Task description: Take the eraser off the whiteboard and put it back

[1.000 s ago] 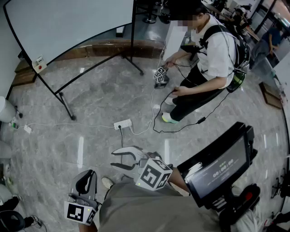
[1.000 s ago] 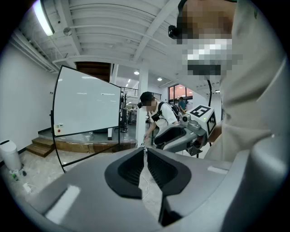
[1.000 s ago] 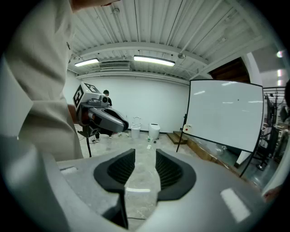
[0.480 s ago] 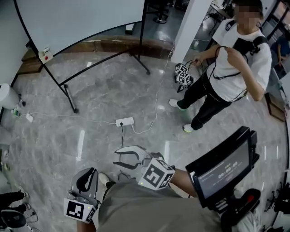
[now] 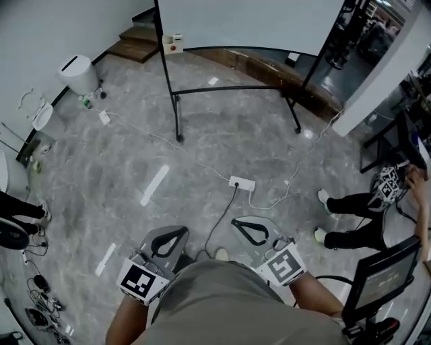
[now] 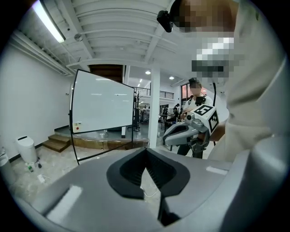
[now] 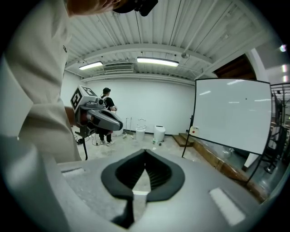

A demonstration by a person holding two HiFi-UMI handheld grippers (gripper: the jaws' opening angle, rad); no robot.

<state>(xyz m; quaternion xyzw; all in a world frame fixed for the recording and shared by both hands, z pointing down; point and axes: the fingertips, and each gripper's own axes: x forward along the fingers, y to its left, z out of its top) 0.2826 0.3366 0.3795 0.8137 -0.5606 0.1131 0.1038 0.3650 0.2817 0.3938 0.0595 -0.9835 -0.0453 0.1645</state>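
Observation:
The whiteboard (image 5: 256, 20) stands on a black wheeled frame at the far side of the floor. The eraser (image 5: 174, 43), a small white block with a red dot, sticks at the board's lower left corner. It also shows in the left gripper view (image 6: 78, 127) and the right gripper view (image 7: 195, 130). My left gripper (image 5: 176, 230) and right gripper (image 5: 240, 222) hang side by side near my body, far from the board. Both pairs of jaws are closing and their tips meet with nothing between them. Each gripper sees the other: right gripper (image 6: 188, 131), left gripper (image 7: 97, 115).
A power strip (image 5: 241, 182) with trailing cables lies on the stone floor between me and the board. A white bin (image 5: 75, 73) stands at the left wall, by wooden steps (image 5: 138, 42). At the right edge are a person's legs (image 5: 350, 219) and a monitor on a stand (image 5: 384, 276).
The head view has swung, so the whiteboard sits top centre and the other person at the right edge. My right gripper's jaws went from wide open to shut. Both grippers rose a little.

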